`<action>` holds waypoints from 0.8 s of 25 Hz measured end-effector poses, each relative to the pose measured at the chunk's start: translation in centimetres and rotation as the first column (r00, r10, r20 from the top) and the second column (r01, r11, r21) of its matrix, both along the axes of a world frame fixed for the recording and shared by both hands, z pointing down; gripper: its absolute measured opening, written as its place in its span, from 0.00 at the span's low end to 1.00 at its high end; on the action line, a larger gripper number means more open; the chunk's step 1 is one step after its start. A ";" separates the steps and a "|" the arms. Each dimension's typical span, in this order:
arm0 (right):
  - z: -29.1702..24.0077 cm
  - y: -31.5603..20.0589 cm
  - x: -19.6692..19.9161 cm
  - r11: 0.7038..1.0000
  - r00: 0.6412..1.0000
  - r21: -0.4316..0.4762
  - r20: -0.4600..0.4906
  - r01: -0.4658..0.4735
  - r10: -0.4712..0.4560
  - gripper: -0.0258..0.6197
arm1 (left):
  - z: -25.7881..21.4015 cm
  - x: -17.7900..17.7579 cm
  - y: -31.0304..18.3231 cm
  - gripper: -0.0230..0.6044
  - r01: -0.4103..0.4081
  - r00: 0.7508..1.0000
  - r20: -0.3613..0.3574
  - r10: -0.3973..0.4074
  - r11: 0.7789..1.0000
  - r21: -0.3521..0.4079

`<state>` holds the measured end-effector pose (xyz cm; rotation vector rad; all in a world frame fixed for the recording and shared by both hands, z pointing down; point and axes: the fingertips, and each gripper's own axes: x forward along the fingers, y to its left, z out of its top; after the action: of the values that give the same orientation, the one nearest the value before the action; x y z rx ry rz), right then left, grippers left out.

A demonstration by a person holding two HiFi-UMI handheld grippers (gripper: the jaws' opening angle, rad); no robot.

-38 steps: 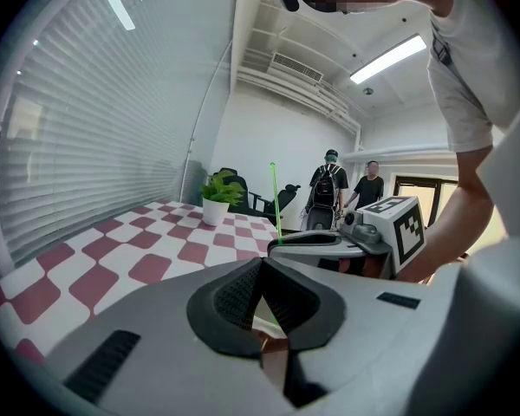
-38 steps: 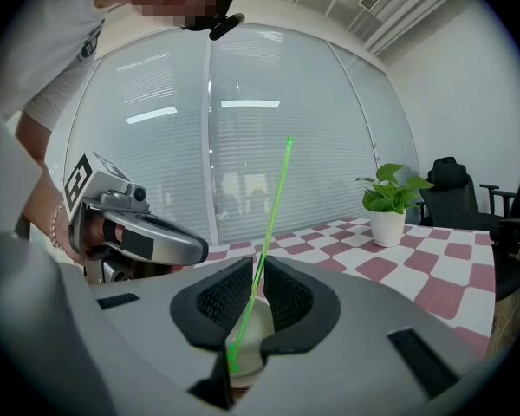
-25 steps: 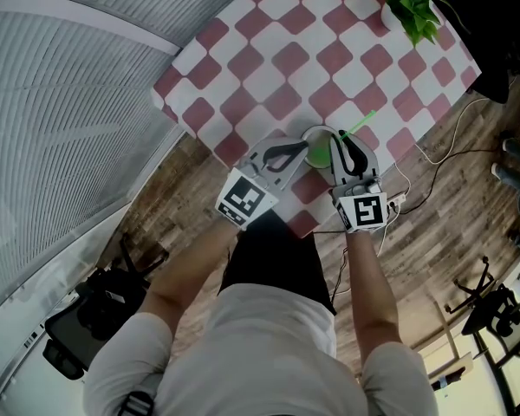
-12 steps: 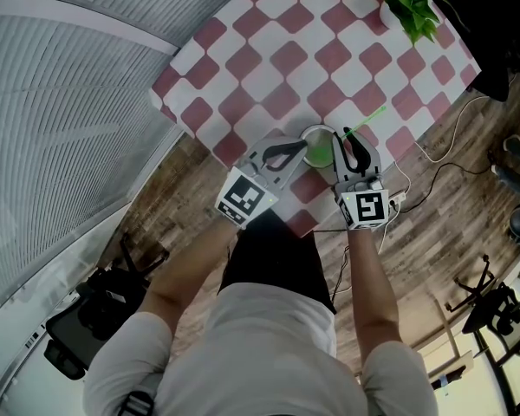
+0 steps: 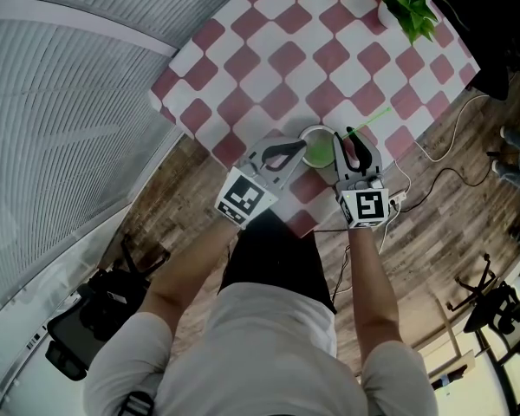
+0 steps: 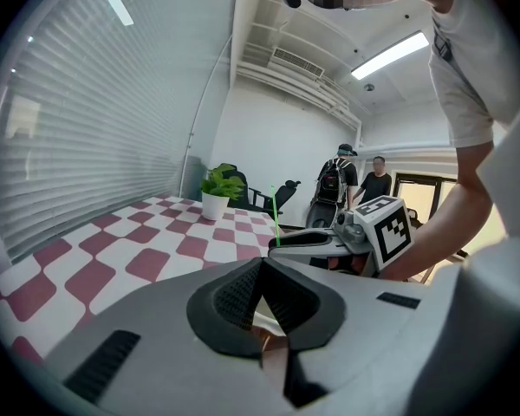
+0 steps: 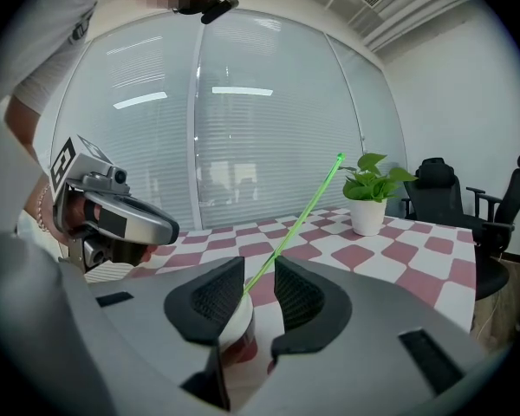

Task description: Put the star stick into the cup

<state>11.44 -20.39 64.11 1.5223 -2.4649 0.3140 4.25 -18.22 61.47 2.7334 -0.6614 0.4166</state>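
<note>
A white cup (image 5: 316,152) with a green inside stands near the front edge of the red-and-white checked table (image 5: 286,24). My left gripper (image 5: 296,152) is shut on its rim; the left gripper view shows the rim (image 6: 265,335) pinched between the closed pads. A thin green stick (image 5: 368,121) stands in the cup, leaning up and away to the right. My right gripper (image 5: 348,139) sits at the cup's right side. Its jaws have just been opening. The stick (image 7: 303,215) passes through the gap between the pads, which stand apart from it, and the cup (image 7: 240,319) shows below.
A potted plant (image 5: 409,3) stands at the table's far right corner. Cables (image 5: 433,159) lie on the wooden floor to the right of the table. Office chairs (image 7: 442,198) and two standing people (image 6: 355,185) are beyond it. Window blinds (image 5: 61,102) run along the left.
The right gripper's jaws have spread apart around the stick, and the stick's free end has tipped further out to the right. The left gripper and the cup have stayed put.
</note>
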 end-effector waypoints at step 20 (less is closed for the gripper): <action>0.5 -0.1 0.8 0.999 0.998 -0.030 0.041 -0.042 0.043 0.31 | -0.1 0.0 0.0 0.09 0.001 1.000 0.007 -0.001 1.000 0.001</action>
<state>12.29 -20.47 64.60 1.5739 -2.4509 0.3915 4.25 -18.17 61.37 2.7341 -0.6651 0.4264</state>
